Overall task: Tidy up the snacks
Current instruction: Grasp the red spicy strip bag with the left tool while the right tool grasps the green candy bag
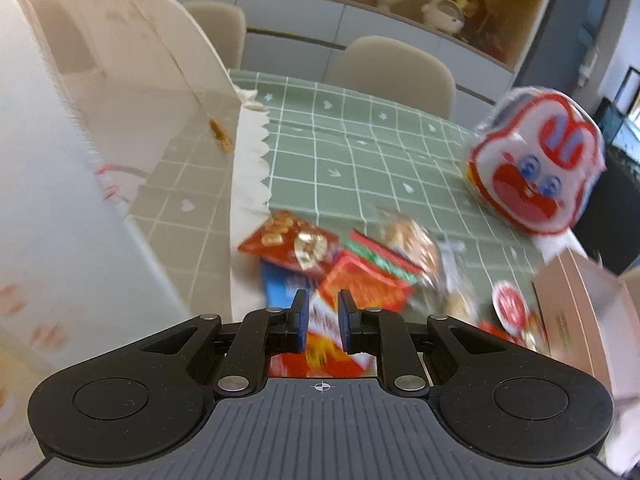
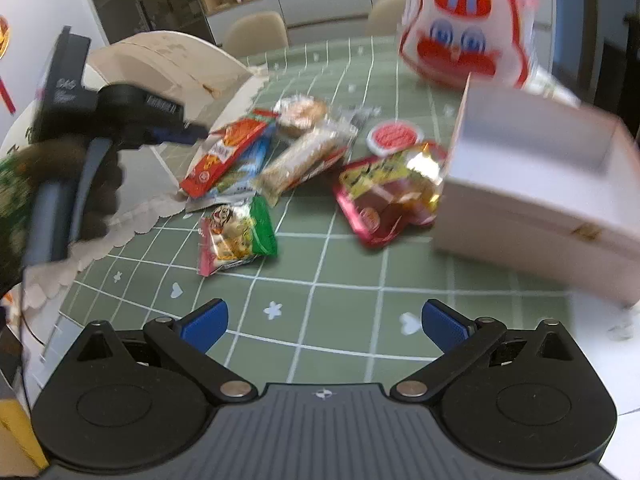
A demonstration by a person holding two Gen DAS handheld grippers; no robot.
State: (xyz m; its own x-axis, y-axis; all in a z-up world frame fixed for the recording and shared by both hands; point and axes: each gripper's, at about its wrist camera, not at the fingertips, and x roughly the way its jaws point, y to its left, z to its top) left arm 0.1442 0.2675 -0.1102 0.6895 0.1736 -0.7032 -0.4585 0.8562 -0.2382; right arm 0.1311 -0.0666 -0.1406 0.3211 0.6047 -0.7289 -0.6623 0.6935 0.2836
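A heap of snack packets lies on the green checked tablecloth (image 2: 344, 264): a long red packet (image 2: 224, 156), a granola-type bar (image 2: 308, 156), a green and pink packet (image 2: 238, 236), a pink and gold bag (image 2: 384, 196). My left gripper (image 1: 323, 320) hovers just over the heap with its jaws narrowed and a red packet (image 1: 324, 322) showing between them; it also shows in the right wrist view (image 2: 176, 134), and a grip cannot be told. My right gripper (image 2: 324, 322) is open and empty above the cloth in front of the heap.
An open white box (image 2: 532, 184) stands right of the heap; in the left wrist view (image 1: 576, 304) it is at the right edge. A rabbit-face tin (image 2: 460, 36) stands behind it. A large white bag (image 1: 132, 92) stands on the left. Chairs (image 1: 396, 68) line the table's far side.
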